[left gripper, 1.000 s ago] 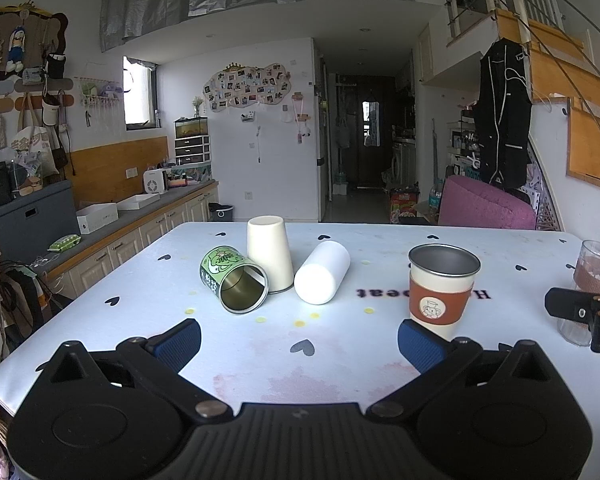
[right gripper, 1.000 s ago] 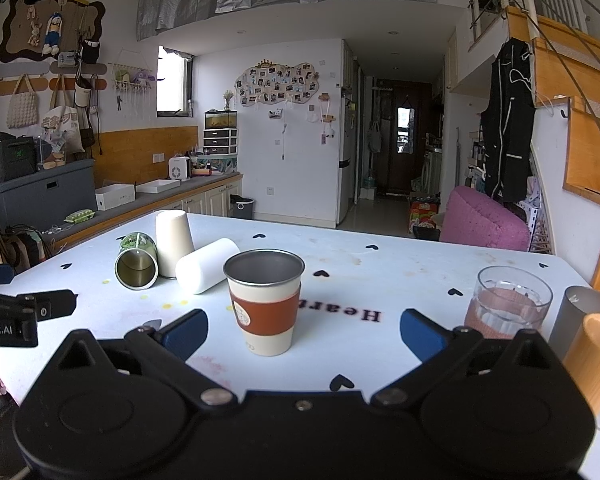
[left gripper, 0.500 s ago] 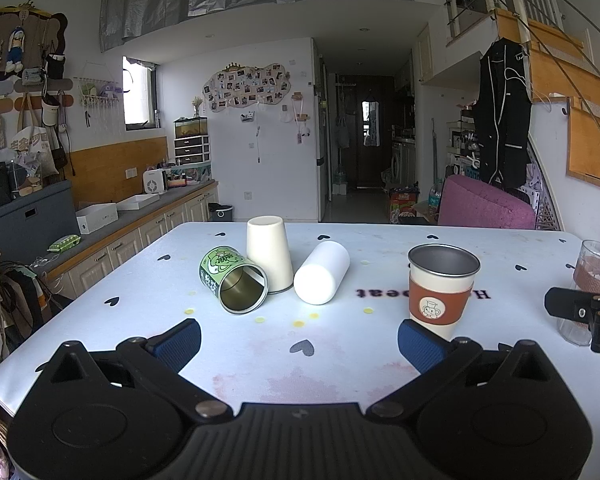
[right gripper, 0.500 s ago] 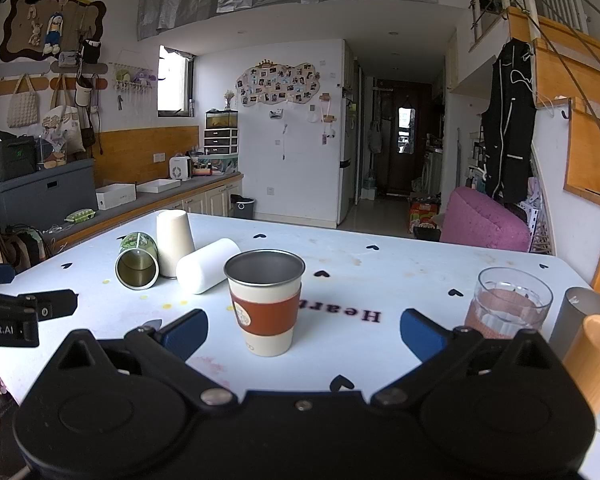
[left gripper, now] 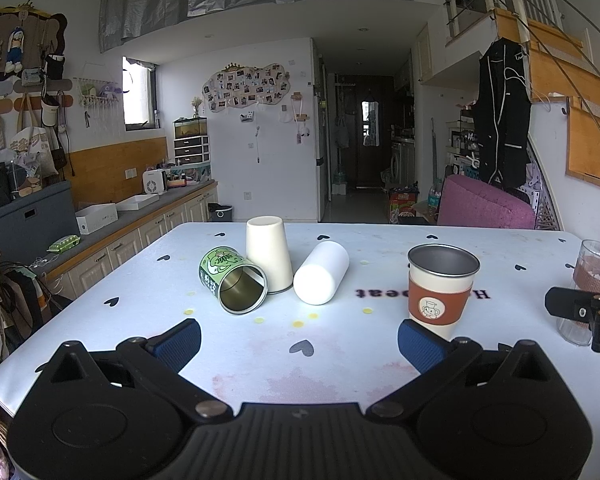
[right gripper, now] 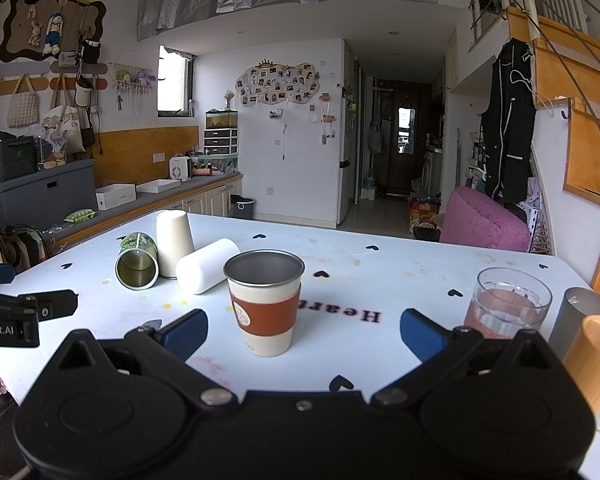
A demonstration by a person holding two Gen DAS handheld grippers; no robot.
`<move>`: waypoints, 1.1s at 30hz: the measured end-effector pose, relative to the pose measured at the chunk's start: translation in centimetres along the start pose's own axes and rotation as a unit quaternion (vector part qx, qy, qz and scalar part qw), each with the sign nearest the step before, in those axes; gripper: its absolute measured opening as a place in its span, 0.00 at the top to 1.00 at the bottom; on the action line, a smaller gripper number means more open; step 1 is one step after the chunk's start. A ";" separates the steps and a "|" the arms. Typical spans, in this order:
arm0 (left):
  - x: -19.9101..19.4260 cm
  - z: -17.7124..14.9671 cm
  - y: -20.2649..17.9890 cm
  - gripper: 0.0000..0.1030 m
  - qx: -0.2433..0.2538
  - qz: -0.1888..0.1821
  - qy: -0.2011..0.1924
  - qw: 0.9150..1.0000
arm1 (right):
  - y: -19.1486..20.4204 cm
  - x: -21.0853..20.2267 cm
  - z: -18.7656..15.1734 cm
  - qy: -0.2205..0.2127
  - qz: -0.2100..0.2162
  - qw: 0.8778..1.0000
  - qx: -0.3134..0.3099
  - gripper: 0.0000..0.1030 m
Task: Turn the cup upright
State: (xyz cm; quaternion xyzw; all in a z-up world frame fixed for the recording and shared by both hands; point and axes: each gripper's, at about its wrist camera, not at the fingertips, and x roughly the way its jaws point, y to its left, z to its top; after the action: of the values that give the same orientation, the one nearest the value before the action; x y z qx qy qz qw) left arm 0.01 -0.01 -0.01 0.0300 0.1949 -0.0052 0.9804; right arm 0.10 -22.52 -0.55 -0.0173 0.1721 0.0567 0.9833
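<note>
White tabletop holds a sleeved cup, upright and empty; beside it, both claws gape, holding nothing.

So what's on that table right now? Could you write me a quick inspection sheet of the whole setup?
Surface: pale table with black heart prints, small yellow dots and faint pink stains.
Job's things: cream cup upside down; green tin and white cup on their sides; metal cup with brown sleeve already upright.
Clutter: drinking glass, grey cup and wooden cup at the right edge.
Grippers: left tool open, holding nothing; right tool open, the sleeved cup standing ahead between its fingers, untouched.
Cables: nothing seen.
Surroundings: kitchen counter, pink chair, black jacket hanging by the stairs.
</note>
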 end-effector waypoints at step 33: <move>5.8 0.3 -0.7 0.02 0.039 -0.090 0.000 0.995 | -0.5 -0.4 -0.4 0.002 0.005 1.000 0.013 0.00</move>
State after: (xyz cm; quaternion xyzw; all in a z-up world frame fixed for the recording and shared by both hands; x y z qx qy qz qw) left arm 5.50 -0.73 -1.97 0.0510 0.1968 -0.1013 0.9739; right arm -0.31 -23.11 -0.78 -0.0041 0.1753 0.0596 0.9827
